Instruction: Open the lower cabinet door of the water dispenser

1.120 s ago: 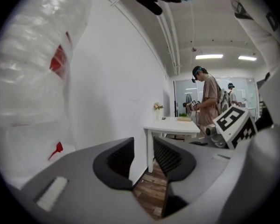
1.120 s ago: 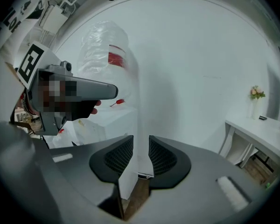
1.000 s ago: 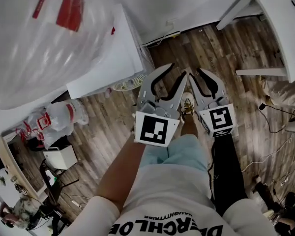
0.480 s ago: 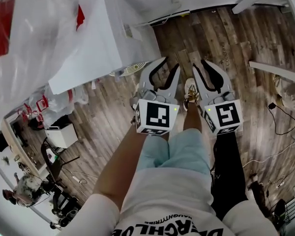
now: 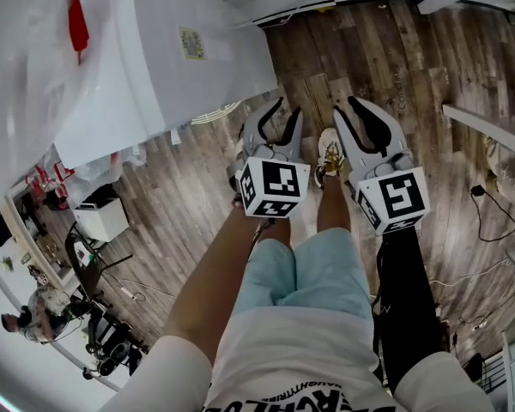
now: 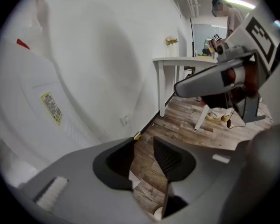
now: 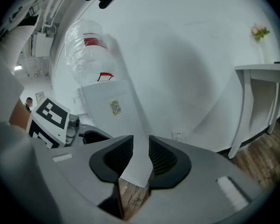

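Observation:
The white water dispenser (image 5: pixel 159 75) stands at the upper left on the wood floor, with a clear bottle (image 5: pixel 26 50) bearing a red label on top. A yellow sticker marks its side (image 6: pixel 51 107). I cannot make out its lower cabinet door. My left gripper (image 5: pixel 287 108) hangs just right of the dispenser's base, apart from it. Its jaws stand partly open, and only floor shows between them (image 6: pixel 142 146). My right gripper (image 5: pixel 345 106) is beside it, also open and holding nothing (image 7: pixel 141 148). It points toward the dispenser (image 7: pixel 116 120) and the bottle (image 7: pixel 88 55).
A round white grille (image 5: pixel 210 114) lies at the dispenser's foot. White table legs (image 5: pixel 489 118) stand at the right, and cables (image 5: pixel 498 204) trail on the floor. The wall has a socket (image 6: pixel 125 119). My shoe (image 5: pixel 329 157) is between the grippers. Clutter (image 5: pixel 94 217) sits at the left.
Both grippers have come down toward the floor and tipped further downward. The dispenser now fills more of the upper left. The jaws have kept the same gap.

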